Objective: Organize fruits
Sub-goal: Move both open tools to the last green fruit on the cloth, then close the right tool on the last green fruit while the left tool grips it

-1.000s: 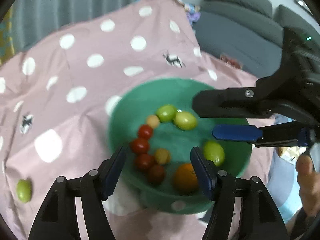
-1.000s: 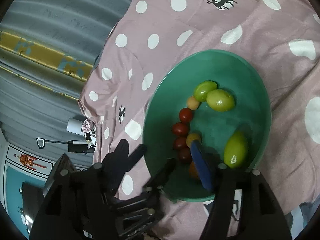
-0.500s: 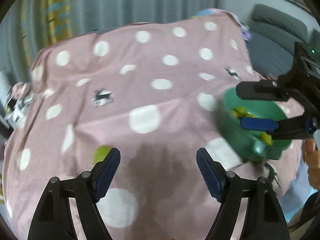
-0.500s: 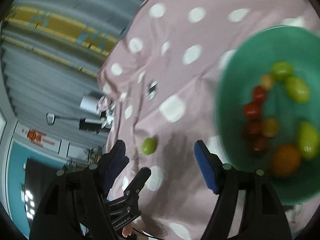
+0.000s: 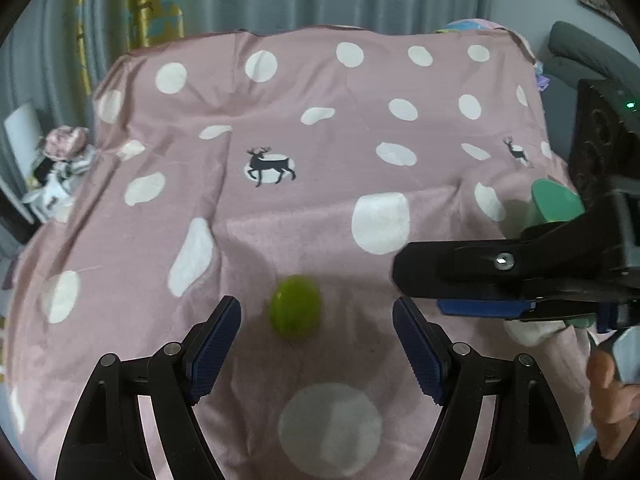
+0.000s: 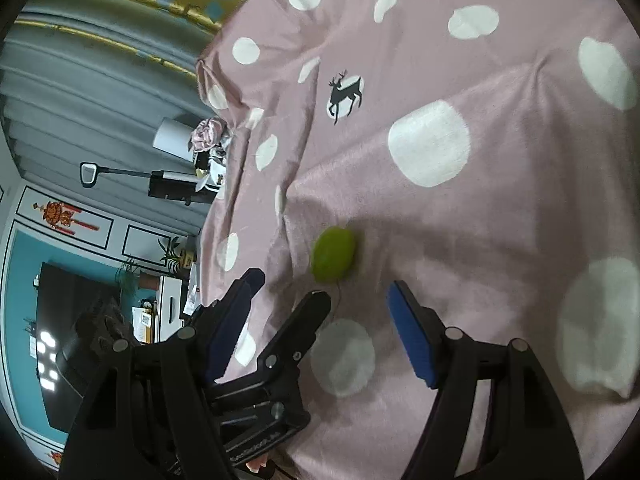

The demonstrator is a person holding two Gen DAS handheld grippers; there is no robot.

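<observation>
Left tool (image 5: 316, 344) stood wide open, nothing gripped; its jaws had just been opening, wider than a second ago. A green fruit (image 5: 295, 306) lay on the pink spotted cloth (image 5: 320, 120) just ahead of the gap, a little nearer the left pad (image 5: 216, 344), touching neither.

Right tool (image 6: 320, 320) also stood open and empty, jaws likewise just opened further. In its own view the fruit (image 6: 333, 255) sat just beyond the fingertips, apart from both; the left tool's finger (image 6: 298, 326) crossed the lower left, between the right tool's fingers.

Against a second ago: both tools then hung over the green bowl with its red, orange and green fruits, and the lone fruit lay far off at the left edge of the left view. Now both views were filled by cloth and the lone fruit was central. The bowl (image 5: 556, 200) showed only as a sliver at the right edge of the left view, behind the right tool (image 5: 460, 292).

Left view only: bowl rim, the right tool from the side, part of a hand (image 5: 608, 392), a grey sofa (image 5: 580, 52) at far right.

Right view only: a room to the left with a teal wall (image 6: 24, 272), a dark screen (image 6: 64, 320), potted plants (image 6: 132, 276), and the cloth's edge falling away.
</observation>
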